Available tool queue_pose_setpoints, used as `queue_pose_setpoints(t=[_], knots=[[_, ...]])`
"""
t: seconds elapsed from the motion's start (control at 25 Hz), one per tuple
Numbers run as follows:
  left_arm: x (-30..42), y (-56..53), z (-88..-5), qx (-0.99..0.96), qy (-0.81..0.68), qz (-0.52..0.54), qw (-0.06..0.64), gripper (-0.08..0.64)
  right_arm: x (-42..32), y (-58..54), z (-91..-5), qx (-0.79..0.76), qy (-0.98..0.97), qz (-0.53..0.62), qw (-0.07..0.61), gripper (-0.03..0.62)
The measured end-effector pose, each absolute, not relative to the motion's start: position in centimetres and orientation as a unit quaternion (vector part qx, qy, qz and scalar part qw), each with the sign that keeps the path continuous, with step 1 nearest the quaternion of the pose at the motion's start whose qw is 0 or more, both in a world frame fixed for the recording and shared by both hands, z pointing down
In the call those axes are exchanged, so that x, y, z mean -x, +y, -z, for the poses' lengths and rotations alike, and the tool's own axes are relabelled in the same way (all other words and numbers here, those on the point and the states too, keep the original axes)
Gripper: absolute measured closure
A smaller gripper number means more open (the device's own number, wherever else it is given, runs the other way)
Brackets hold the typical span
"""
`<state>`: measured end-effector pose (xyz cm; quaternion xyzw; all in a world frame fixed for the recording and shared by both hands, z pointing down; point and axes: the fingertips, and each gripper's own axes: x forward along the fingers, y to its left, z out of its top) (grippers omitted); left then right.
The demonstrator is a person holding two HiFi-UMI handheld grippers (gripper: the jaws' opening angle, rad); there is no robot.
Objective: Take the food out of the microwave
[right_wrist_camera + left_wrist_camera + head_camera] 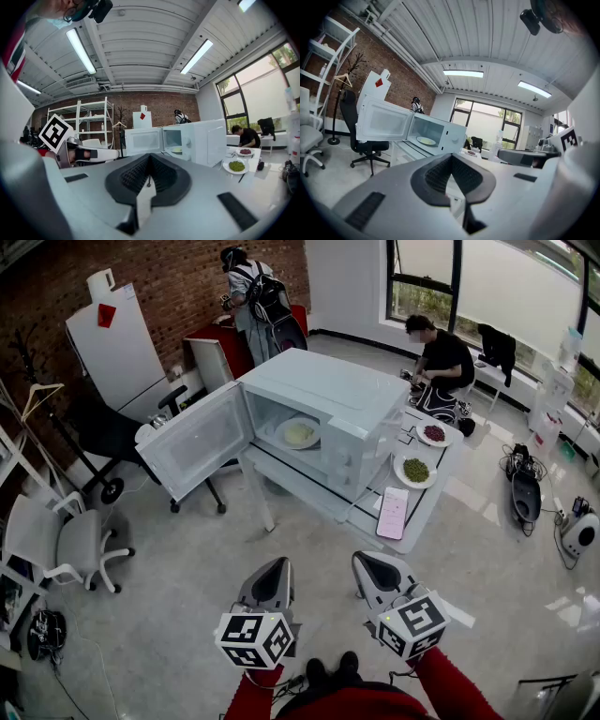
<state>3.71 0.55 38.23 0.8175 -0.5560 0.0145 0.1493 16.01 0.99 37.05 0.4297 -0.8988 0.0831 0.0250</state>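
- The white box-shaped microwave stands with its door swung wide open; that step looks done.
- The white plate of pale food sits inside, not yet taken out.
- The left gripper and right gripper, jaws together and empty, are well apart from it.
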Motion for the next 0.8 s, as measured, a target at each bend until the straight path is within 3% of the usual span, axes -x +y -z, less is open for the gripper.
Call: queue_pose_setpoints(t=[0.8], knots=[[-3.77,0.11,-38.31,-0.806,-0.570,-0.013,0.159,0.551,-16.21,0.93,-36.79,-0.407,-0.910,-0.079,0.017,0.581]])
